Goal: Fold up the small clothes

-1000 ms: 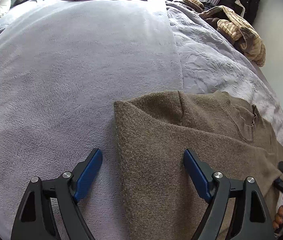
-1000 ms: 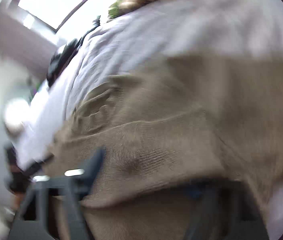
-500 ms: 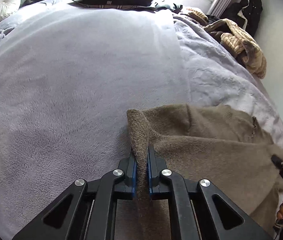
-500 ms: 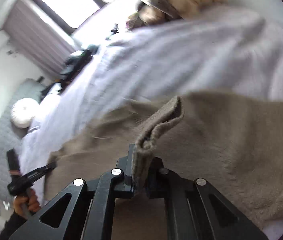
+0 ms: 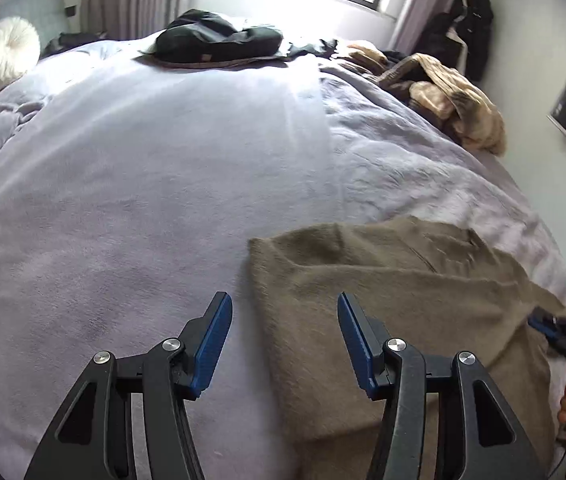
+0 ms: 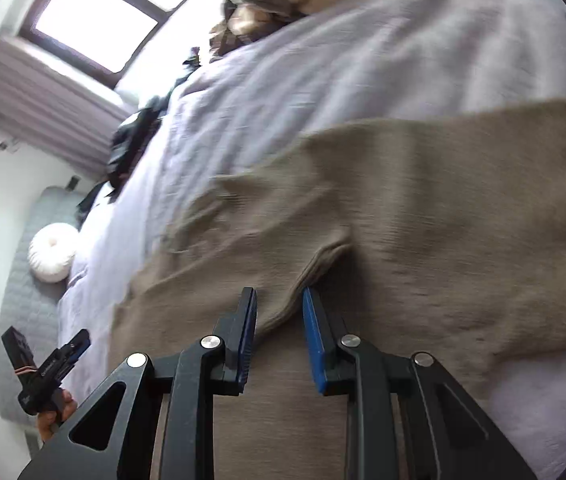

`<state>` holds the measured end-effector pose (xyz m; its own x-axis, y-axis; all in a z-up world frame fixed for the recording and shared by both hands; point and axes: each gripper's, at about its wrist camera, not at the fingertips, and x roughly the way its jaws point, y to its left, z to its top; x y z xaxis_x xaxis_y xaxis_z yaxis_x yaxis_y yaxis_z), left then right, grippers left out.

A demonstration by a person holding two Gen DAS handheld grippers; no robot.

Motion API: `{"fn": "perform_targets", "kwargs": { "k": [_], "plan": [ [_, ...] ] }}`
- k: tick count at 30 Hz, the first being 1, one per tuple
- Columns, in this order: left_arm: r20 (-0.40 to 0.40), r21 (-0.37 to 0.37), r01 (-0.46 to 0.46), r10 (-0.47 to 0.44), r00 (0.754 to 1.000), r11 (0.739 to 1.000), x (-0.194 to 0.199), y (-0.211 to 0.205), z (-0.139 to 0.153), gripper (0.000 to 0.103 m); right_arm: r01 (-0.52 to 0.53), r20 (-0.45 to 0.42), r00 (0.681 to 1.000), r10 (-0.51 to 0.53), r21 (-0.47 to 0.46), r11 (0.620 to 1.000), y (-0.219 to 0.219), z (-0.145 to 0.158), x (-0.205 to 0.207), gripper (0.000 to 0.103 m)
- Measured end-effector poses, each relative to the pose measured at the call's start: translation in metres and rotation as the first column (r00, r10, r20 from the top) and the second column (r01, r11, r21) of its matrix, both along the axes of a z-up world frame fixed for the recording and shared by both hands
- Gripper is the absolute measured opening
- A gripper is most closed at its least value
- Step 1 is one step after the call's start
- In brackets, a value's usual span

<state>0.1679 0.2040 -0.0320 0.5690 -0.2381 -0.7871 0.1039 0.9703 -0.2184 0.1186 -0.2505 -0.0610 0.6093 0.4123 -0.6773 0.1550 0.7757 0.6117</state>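
Letting go: my left gripper (image 5: 281,334) jaws have just opened, holding nothing; right gripper (image 6: 279,330) jaws part, releasing the brown sweater (image 5: 383,280), half-folded lower right on the bed (image 5: 143,184).

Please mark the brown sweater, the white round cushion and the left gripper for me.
brown sweater (image 5: 383,292): left wrist view, on its folded upper layer.
white round cushion (image 5: 3,54): left wrist view, on its puckered centre.
left gripper (image 5: 283,340): left wrist view, midway between its open blue-padded fingertips.
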Motion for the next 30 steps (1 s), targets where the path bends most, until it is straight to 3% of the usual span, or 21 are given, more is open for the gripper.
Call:
{"fn": "perform_targets", "kwargs": {
  "k": [3,4,6,10,13,17,21,22,24,25,28,30],
  "plan": [
    [-0.031,0.084,0.058,-0.056,0.998,0.995,-0.008,-0.022,-0.015,0.056,-0.064,-0.001,0.998,0.064,-0.048,0.997,0.027,0.001,0.013,0.029],
    [-0.047,0.131,0.065,-0.059,0.997,0.989,-0.010,-0.029,-0.025,0.056,-0.074,-0.020,0.997,0.073,-0.067,0.995,0.033,-0.004,0.017,0.035],
    [-0.096,0.197,0.067,-0.049,0.994,0.978,-0.012,-0.032,-0.048,0.058,-0.060,-0.081,0.995,0.052,-0.102,0.993,0.036,-0.019,0.018,0.036],
    [-0.087,0.127,0.014,-0.003,0.996,0.992,-0.022,-0.008,-0.056,0.073,0.017,-0.074,0.997,-0.015,0.025,1.000,0.010,-0.033,-0.004,0.035],
    [-0.092,0.111,0.003,0.007,0.996,0.994,-0.025,-0.002,-0.054,0.073,0.052,-0.091,0.994,-0.053,-0.015,0.999,-0.004,-0.032,-0.018,0.036],
    [-0.078,0.144,-0.015,0.026,0.997,0.989,-0.030,-0.009,-0.047,0.073,0.099,-0.066,0.993,-0.094,0.074,0.992,-0.023,-0.031,-0.034,0.042],
    [-0.080,0.156,-0.022,0.035,0.996,0.988,-0.033,-0.015,-0.048,0.073,0.142,-0.092,0.987,-0.131,0.122,0.982,-0.034,-0.038,-0.020,0.045],
    [-0.080,0.156,-0.028,0.041,0.996,0.987,-0.034,-0.014,-0.048,0.073,0.149,-0.099,0.986,-0.136,0.135,0.980,-0.033,-0.041,-0.014,0.044],
    [-0.084,0.151,-0.036,0.049,0.995,0.988,-0.035,-0.011,-0.048,0.073,0.154,-0.108,0.984,-0.141,0.128,0.980,-0.028,-0.043,-0.007,0.016],
    [-0.084,0.150,-0.037,0.050,0.995,0.988,-0.035,-0.010,-0.048,0.073,0.150,-0.104,0.985,-0.137,0.124,0.981,-0.025,-0.041,-0.007,0.009],
    [-0.087,0.141,-0.035,0.048,0.995,0.989,-0.035,-0.006,-0.051,0.076,0.160,-0.139,0.979,-0.151,0.062,0.985,-0.024,-0.042,-0.009,0.009],
    [-0.085,0.157,-0.046,0.060,0.995,0.987,-0.035,-0.006,-0.053,0.081,0.188,-0.153,0.973,-0.173,0.091,0.978,-0.031,-0.046,-0.016,0.007]
  ]
}}
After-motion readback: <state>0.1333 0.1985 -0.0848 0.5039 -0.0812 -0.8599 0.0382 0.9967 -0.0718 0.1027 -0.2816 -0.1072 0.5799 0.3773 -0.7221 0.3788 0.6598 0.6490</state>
